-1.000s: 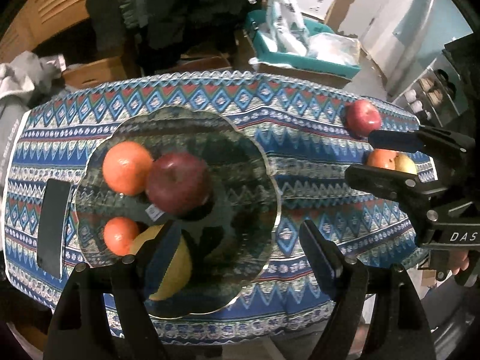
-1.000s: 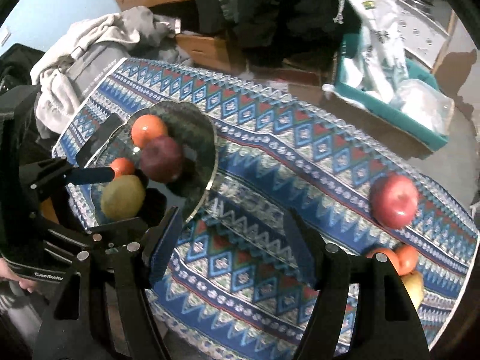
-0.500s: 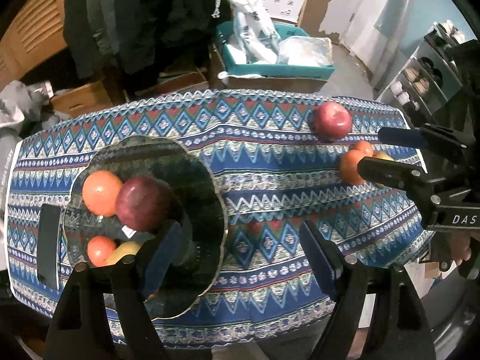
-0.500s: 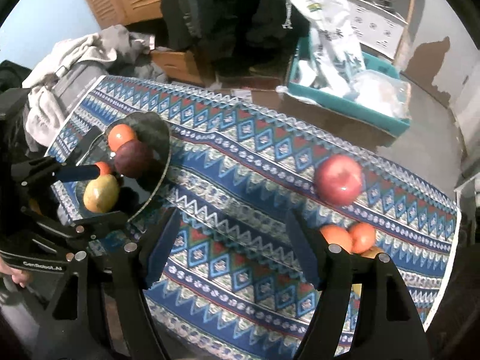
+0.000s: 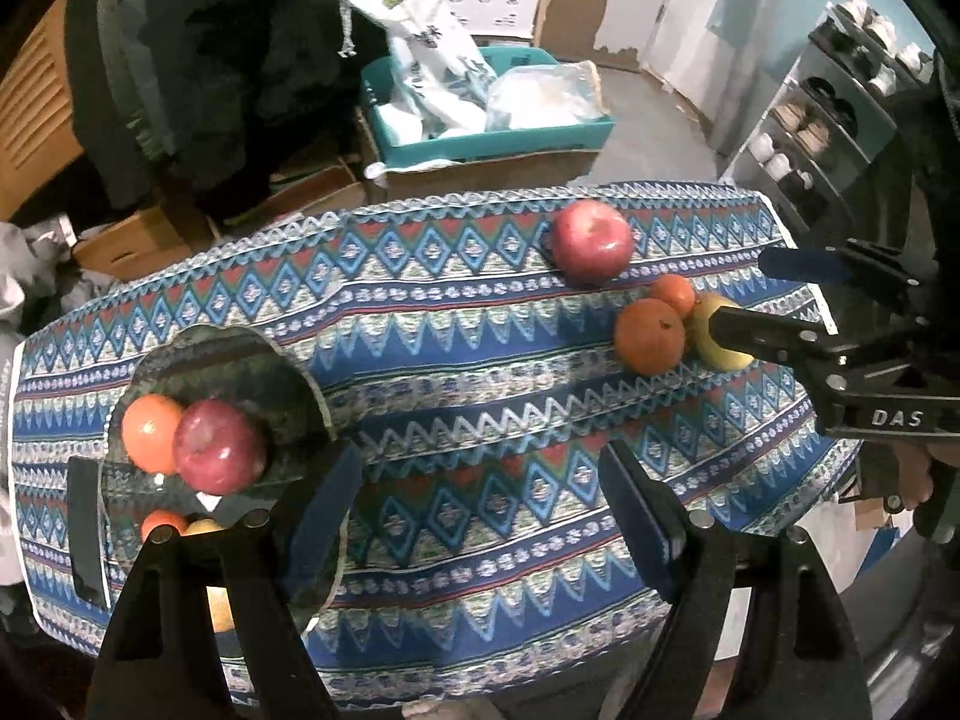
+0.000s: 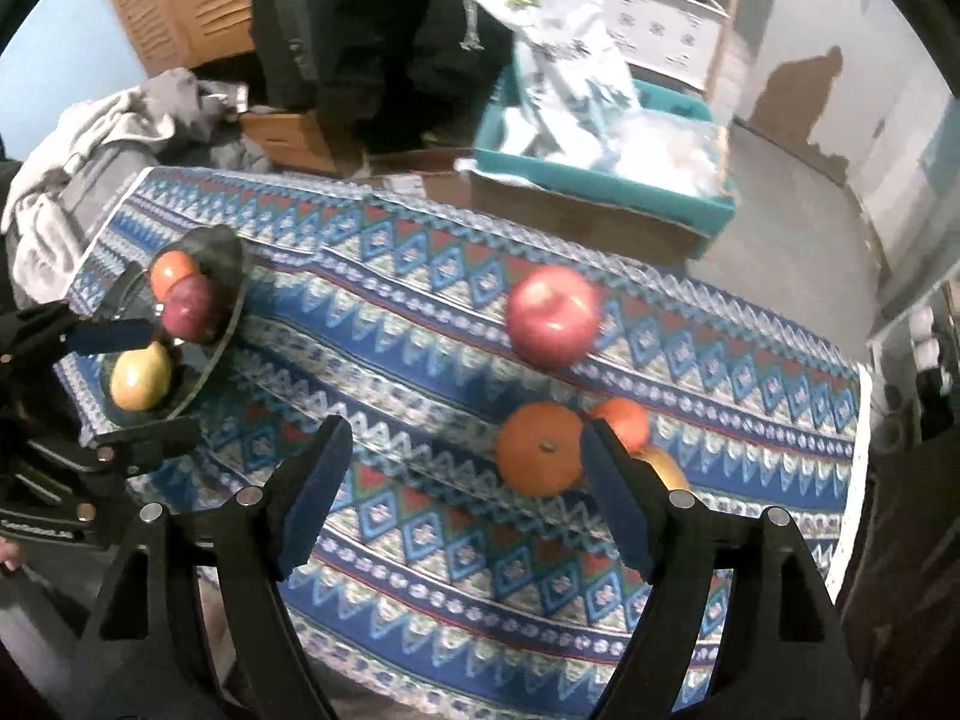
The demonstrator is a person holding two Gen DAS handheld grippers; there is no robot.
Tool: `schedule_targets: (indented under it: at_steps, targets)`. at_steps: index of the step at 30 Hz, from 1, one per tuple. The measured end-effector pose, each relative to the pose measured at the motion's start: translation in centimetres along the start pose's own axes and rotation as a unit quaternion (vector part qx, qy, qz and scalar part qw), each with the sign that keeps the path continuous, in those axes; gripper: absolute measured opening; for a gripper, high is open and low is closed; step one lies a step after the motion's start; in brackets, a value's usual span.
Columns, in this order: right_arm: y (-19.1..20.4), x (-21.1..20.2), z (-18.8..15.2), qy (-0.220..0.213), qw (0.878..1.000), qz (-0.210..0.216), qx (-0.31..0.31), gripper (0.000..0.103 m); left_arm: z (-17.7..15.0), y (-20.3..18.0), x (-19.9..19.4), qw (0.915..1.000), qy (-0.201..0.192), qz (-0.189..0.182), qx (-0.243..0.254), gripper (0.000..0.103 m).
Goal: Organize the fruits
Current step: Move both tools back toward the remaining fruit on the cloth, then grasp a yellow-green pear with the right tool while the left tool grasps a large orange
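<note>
A dark glass plate (image 5: 240, 372) at the left end of the patterned cloth holds an orange (image 5: 150, 432), a red apple (image 5: 219, 447), a small orange (image 5: 162, 522) and a yellow fruit (image 6: 141, 378). Loose on the cloth at the right lie a red apple (image 6: 552, 315), a large orange (image 6: 540, 450), a small orange (image 6: 624, 420) and a yellow fruit (image 5: 720, 330). My left gripper (image 5: 480, 510) hangs open over bare cloth beside the plate. My right gripper (image 6: 465, 489) is opening with nothing between its jaws, its right finger just in front of the large orange.
A flat black object (image 5: 84, 528) lies left of the plate. Beyond the table's far edge stand a teal tray of bags (image 5: 492, 138) on cardboard boxes and a pile of grey clothes (image 6: 90, 150). Shelves (image 5: 828, 120) stand at the far right.
Both grippers have moved right along the table, so the plate has slid left in both views and the loose fruit is closer. The right gripper's jaws have spread wider.
</note>
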State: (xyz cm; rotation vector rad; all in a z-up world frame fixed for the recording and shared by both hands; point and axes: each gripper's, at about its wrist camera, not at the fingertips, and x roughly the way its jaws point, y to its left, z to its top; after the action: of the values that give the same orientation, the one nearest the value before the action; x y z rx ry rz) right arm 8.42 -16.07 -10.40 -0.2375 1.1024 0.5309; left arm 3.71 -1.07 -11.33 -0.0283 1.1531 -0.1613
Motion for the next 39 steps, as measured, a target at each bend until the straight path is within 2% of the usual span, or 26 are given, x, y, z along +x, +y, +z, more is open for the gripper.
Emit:
schedule_targets:
  at_steps: [10, 20, 28, 39]
  targets:
    - [-5.6, -0.2, -2.1, 0.016, 0.999, -0.037, 0.035, 0.084, 1.6, -3.8, 1.6, 0.9995, 0.013, -0.025, 0.014, 0.083]
    - [-10.4, 1.7, -4.2, 0.053, 0.995, -0.039, 0.074, 0.084, 3.0, -6.4, 3.8, 0.9984, 0.024, -0.040, 0.033, 0.083]
    - [-12.3, 4.8, -5.1, 0.086, 0.993, -0.032, 0.077, 0.084, 4.1, -6.7, 7.1, 0.9972, 0.045, -0.058, 0.018, 0.083]
    - [-13.2, 9.3, -5.8, 0.108, 0.991, -0.013, 0.078, 0.084, 4.9, -7.1, 11.2, 0.9969, 0.059, -0.048, 0.023, 0.085]
